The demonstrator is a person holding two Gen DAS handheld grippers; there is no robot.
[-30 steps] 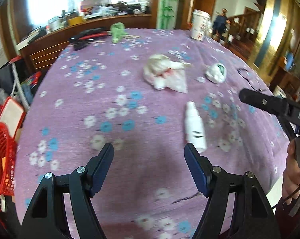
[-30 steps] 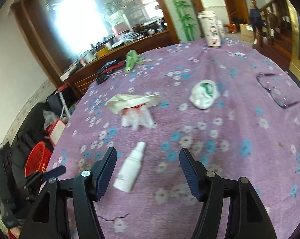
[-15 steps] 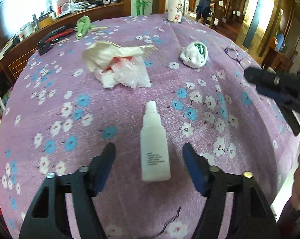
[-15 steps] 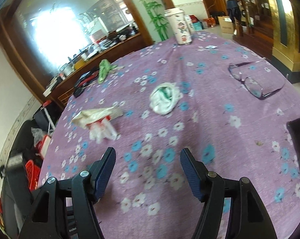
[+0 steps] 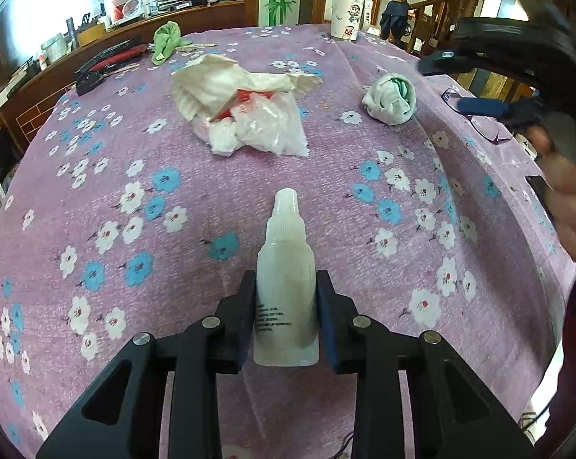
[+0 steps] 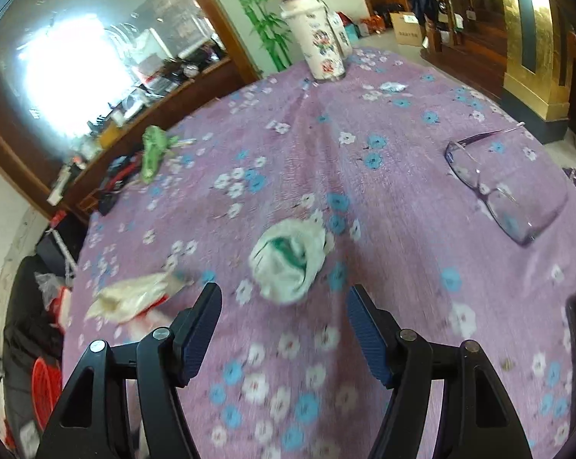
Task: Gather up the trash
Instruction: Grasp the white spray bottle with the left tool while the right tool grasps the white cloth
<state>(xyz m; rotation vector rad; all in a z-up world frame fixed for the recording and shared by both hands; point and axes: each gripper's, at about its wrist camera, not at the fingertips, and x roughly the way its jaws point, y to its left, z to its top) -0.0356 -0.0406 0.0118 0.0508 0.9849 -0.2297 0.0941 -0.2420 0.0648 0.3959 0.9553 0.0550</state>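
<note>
The worktop, draped in a purple cloth with white and blue flowers, fills both of my views. On it, past my left gripper, lies a heap of crumpled white paper and clear plastic with a red scrap showing inside it. At the far edge stands a tall white paper cup with a lid and coloured cartoon prints I cannot read. A pair of purple-rimmed glasses lies to the right. A small wad of white and green trash sits just ahead of my right gripper, roughly centred on the gap but beyond the tips; those jaws stand wide apart with nothing between them. A white plastic spray bottle lies on the cloth with its nozzle pointing away from me, and my left jaws, which have just been closing, press on both sides of its body. It carries a few lines of small dark print, too fine to read. Off the worktop's left edge sits a red basket, its contents unclear.
</note>
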